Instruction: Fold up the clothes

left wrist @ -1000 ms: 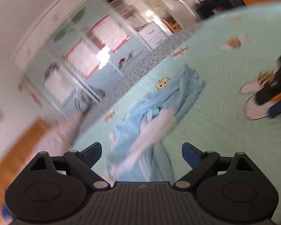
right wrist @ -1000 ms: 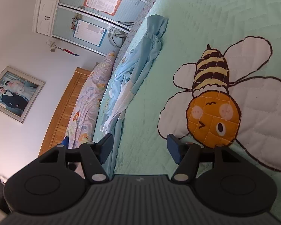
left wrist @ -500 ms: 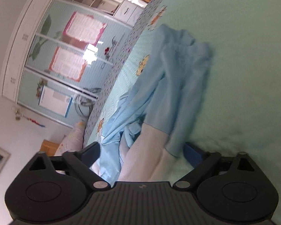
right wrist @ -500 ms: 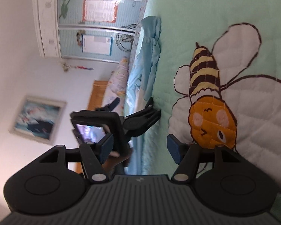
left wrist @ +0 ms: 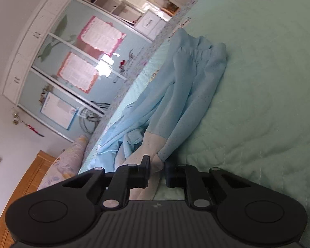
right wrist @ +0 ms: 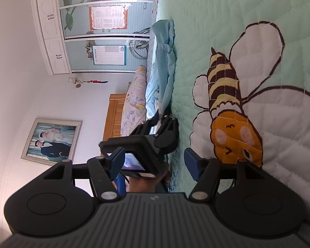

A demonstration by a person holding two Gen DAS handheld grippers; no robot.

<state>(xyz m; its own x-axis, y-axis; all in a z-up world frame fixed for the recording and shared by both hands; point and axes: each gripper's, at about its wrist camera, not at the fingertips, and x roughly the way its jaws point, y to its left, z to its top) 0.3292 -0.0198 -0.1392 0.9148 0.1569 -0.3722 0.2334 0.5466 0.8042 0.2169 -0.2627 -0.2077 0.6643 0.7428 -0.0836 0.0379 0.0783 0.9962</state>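
A light blue garment [left wrist: 186, 95] lies crumpled along the far edge of a mint green quilted bedspread [left wrist: 258, 103]. Its white cuff [left wrist: 150, 144] runs between the fingers of my left gripper [left wrist: 157, 169], whose jaws are closing and pinch the fabric. In the right wrist view the same garment [right wrist: 165, 68] stretches away, and the left gripper [right wrist: 163, 124] sits at its near end, held by a person's hand [right wrist: 146, 184]. My right gripper [right wrist: 155, 164] stands open over the bedspread [right wrist: 196, 10] with nothing between its blue pads.
A large bee picture [right wrist: 227, 103] is stitched into the quilt at right. Beyond the bed stand a wardrobe with sliding doors and posters [left wrist: 72, 72], a floral pillow [left wrist: 68, 161] and a wooden headboard [left wrist: 31, 177]. A framed photo [right wrist: 51, 142] hangs on the wall.
My left gripper came down to the garment's white cuff and its wide jaws narrowed onto it. The right view rolled, and the left gripper came into it.
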